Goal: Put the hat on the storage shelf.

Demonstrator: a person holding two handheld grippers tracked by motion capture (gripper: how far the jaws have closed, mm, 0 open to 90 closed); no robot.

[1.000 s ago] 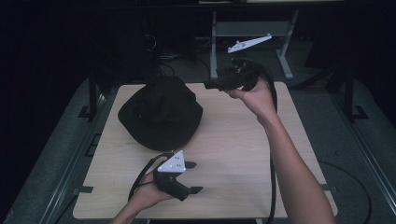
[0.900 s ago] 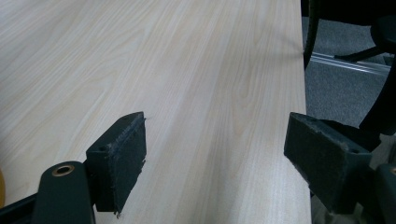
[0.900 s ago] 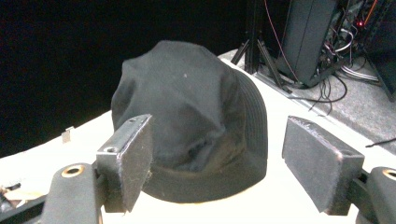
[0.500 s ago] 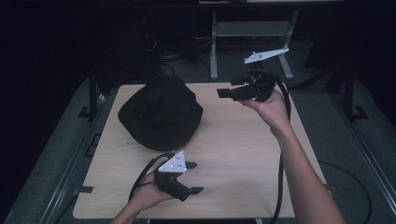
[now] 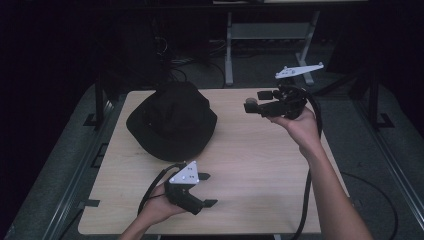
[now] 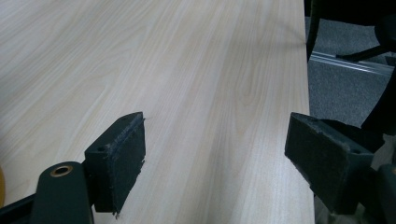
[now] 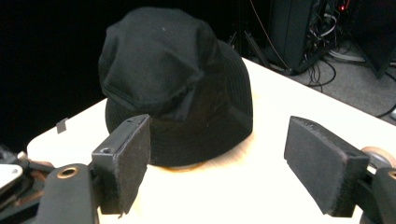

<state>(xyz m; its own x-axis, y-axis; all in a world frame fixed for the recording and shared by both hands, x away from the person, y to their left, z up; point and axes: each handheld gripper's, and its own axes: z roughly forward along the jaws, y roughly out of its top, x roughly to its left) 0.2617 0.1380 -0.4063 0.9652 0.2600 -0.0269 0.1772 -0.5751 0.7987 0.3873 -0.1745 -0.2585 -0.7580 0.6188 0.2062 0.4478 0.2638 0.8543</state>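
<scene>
Your right gripper [image 5: 252, 106] hangs at the far right with jaws wide and empty, aimed at the black bucket hat [image 5: 172, 120] on the tabletop's [image 5: 260, 160] far left, while your left gripper [image 5: 207, 190] rests near, wide and empty

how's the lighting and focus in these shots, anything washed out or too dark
High view: dim, surroundings near black, black hat loses detail. Right gripper view: table washed out to glare beside the hat, background black. Left gripper view: evenly lit, wood grain sharp, near jaws slightly soft.
</scene>
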